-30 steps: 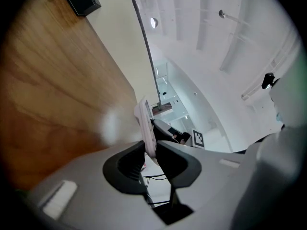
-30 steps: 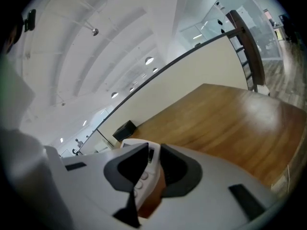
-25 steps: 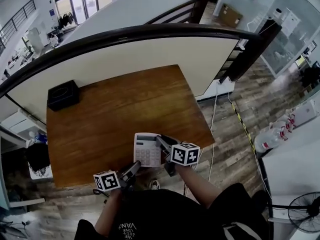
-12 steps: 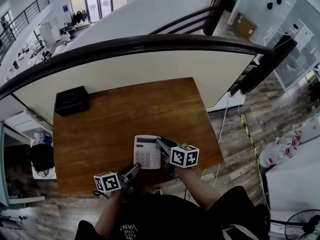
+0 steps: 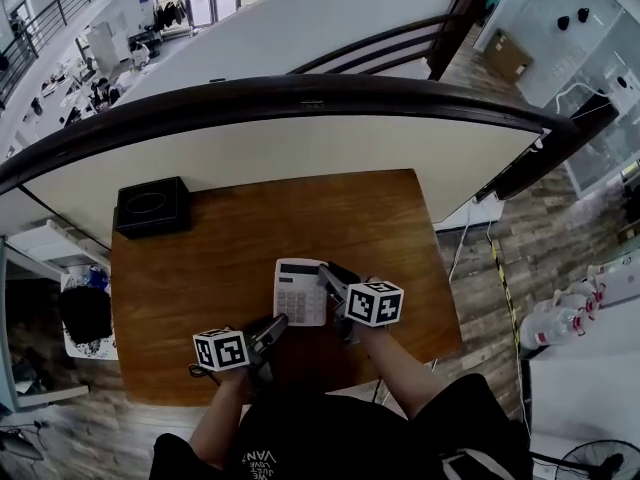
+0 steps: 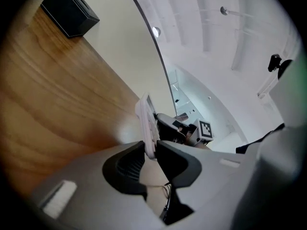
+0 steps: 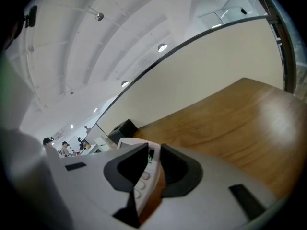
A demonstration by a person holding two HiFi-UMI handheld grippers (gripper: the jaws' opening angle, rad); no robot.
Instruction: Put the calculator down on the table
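Calculator [image 5: 298,290] looks light, stiff, slick plastic — left gripper [image 5: 278,323] and right gripper [image 5: 325,273] each clamp 1 edge, near the bench's [image 5: 200,258] front edge.

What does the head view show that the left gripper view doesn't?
Only the head view shows the calculator keys from above, and the floor. Only the left gripper view shows the left gripper shut on the calculator's thin edge, seen edge-on. Both show the wooden table, the black box and the right gripper.
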